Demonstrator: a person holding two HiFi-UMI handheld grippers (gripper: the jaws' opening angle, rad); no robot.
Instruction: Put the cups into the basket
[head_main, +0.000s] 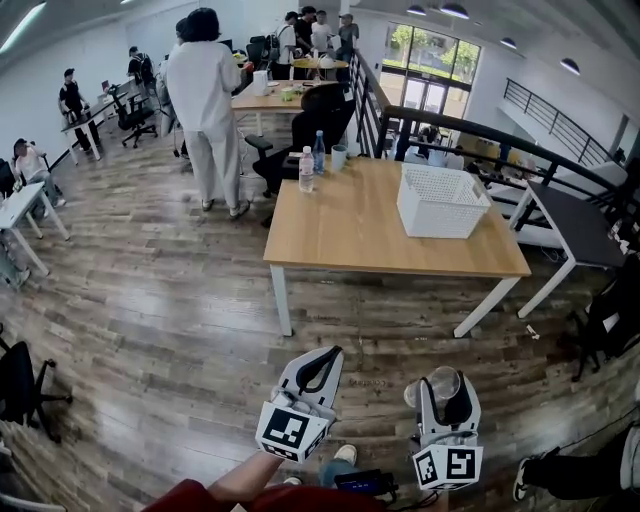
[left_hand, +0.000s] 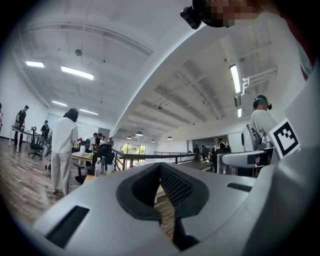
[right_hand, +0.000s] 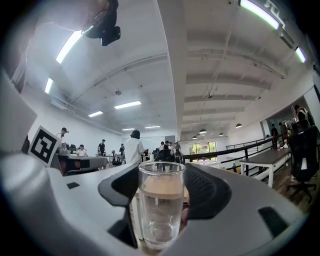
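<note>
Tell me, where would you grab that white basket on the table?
Probably the near rim, from above: the basket stands upright and open-topped, looks too wide to span, and its thin wall should fit between jaws.

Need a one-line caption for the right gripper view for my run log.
Right gripper clamps an upright clear glass cup between its jaws, with ceiling lights overhead.

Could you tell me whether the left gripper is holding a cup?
No, the left gripper has its jaws together with nothing between them; the glass cup sits in the right gripper.
</note>
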